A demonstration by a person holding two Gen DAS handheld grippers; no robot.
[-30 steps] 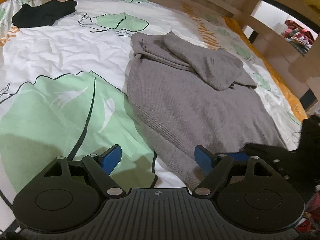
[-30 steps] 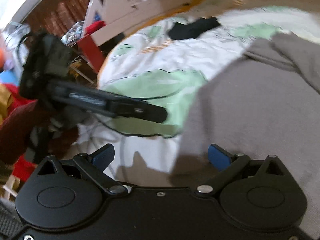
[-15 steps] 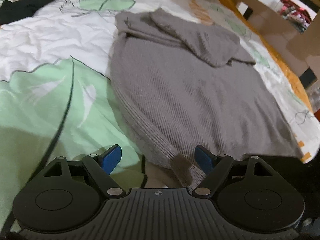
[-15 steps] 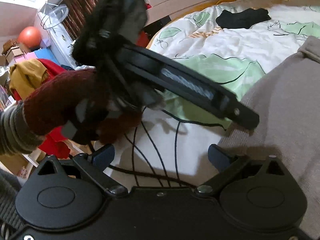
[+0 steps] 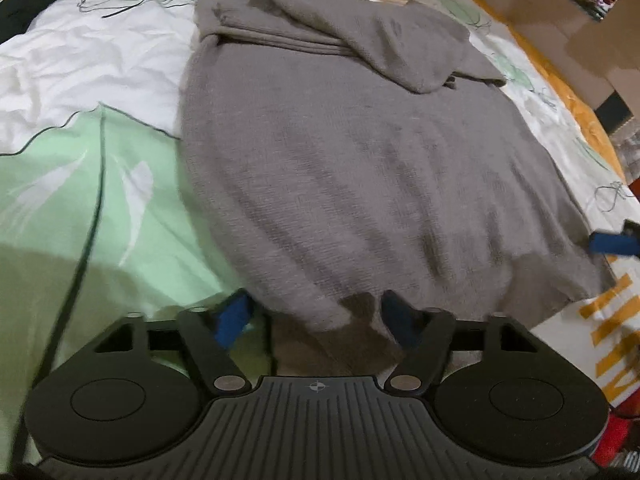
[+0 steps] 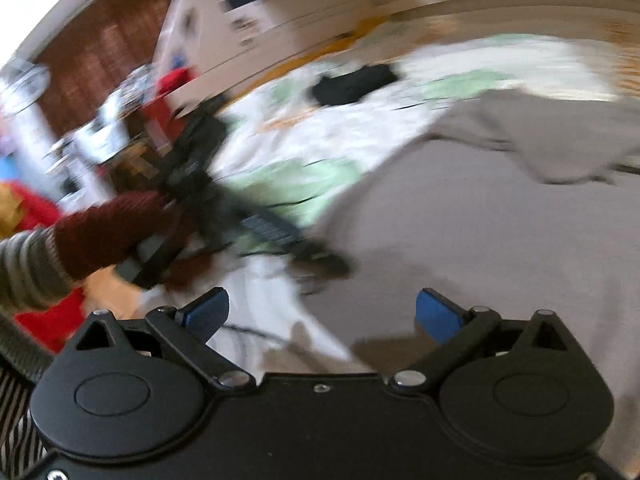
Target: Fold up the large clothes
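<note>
Left gripper now closer, straddling grey sweater hem, jaws spread; right gripper swung away, unclenched.

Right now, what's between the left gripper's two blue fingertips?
Left wrist view: the near hem of the grey knitted sweater lies between the open left gripper fingertips, on the leaf-print bed sheet. Not pinched yet.

Home bedroom: leaf-print bedsheet, strewn clothes.

No words, labels, brands or numbers can be read anywhere; the right wrist view is too blurred to show any.
</note>
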